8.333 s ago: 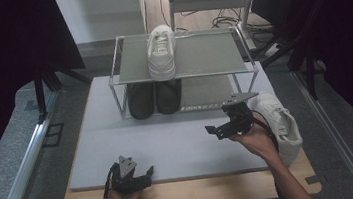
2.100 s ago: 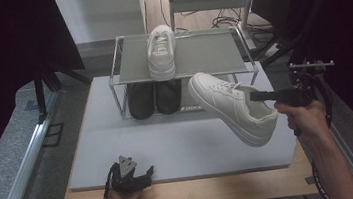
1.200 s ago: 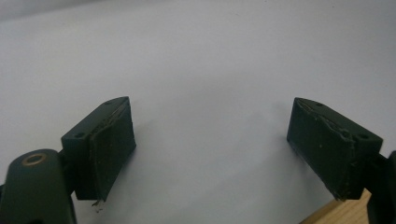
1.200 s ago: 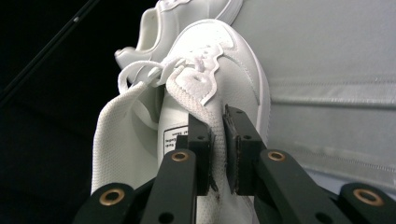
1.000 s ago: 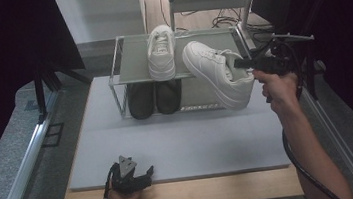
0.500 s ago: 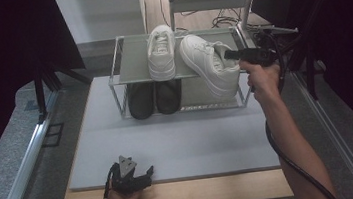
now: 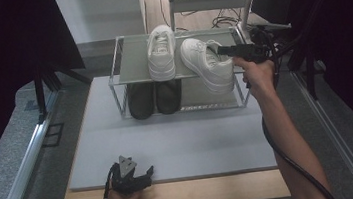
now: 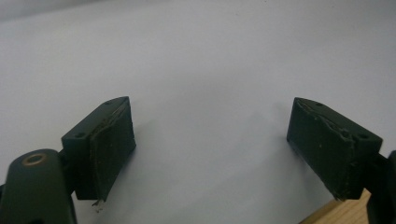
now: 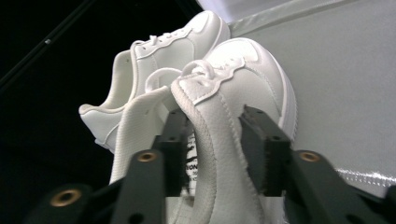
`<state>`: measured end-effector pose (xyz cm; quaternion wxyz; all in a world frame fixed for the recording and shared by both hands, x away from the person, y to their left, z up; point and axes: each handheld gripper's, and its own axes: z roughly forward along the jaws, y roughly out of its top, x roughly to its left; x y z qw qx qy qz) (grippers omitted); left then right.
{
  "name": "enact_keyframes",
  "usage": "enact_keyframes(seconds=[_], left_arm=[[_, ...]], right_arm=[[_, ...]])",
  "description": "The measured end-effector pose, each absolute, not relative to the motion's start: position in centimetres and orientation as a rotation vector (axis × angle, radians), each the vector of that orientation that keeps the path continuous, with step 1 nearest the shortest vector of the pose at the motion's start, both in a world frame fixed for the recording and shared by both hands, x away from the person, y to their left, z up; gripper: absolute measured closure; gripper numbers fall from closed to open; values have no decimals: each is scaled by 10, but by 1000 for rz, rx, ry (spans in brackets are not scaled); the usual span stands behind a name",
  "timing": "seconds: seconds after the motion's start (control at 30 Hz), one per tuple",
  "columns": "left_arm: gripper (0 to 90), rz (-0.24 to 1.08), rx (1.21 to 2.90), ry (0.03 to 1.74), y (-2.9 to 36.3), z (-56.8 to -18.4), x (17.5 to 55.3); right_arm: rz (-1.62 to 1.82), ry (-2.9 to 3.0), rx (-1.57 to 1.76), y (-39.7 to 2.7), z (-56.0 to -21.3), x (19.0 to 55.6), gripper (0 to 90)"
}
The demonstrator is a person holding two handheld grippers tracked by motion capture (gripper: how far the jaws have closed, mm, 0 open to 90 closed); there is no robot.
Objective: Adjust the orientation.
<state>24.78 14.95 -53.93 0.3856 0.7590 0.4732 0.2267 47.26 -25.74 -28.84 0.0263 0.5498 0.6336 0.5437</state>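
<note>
Now the right gripper (image 7: 223, 50) sits at the collar of a white shoe (image 7: 209, 69) on the top shelf of the rack (image 7: 135, 64). In the right gripper view the shoe's (image 9: 243, 93) collar wall stands between the two jaws, one jaw inside the opening and the other outside. The jaws have just been opening; a slight gap seems to show on the outer side, though the close view makes it hard to be sure that both pads are clear of the fabric. Ahead of this gripper the shoe's toe points away along the shelf, and it overhangs the shelf's near edge a little in the high view. Just beyond it, to the gripper's far side, stands a second white shoe (image 7: 161, 52), the two close together but apart as far as can be seen. Below the shelf, under the second shoe, sits a dark pair (image 7: 154, 98).

The left gripper (image 7: 132, 176) rests in the person's hand at the near edge of the mat (image 7: 179, 144), well apart from the rack. Its jaws are spread wide with bare mat (image 8: 210, 70) between them.
</note>
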Motion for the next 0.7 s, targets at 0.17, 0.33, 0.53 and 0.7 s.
enact_keyframes(seconds=[0.17,0.33,0.53,0.7], left_arm=[[149,577,1934,1205,149,-539,248],[149,578,1933,1205,149,-539,248],[149,578,1934,1205,149,-539,248],[149,578,1934,1205,149,-539,248]], right_arm=[[1684,1984,1663,-264,-283,467,538],[1705,2018,1603,-273,-282,458,511],[1731,1999,1559,-283,-284,448,479],[1773,1973,1537,-294,-286,440,479]])
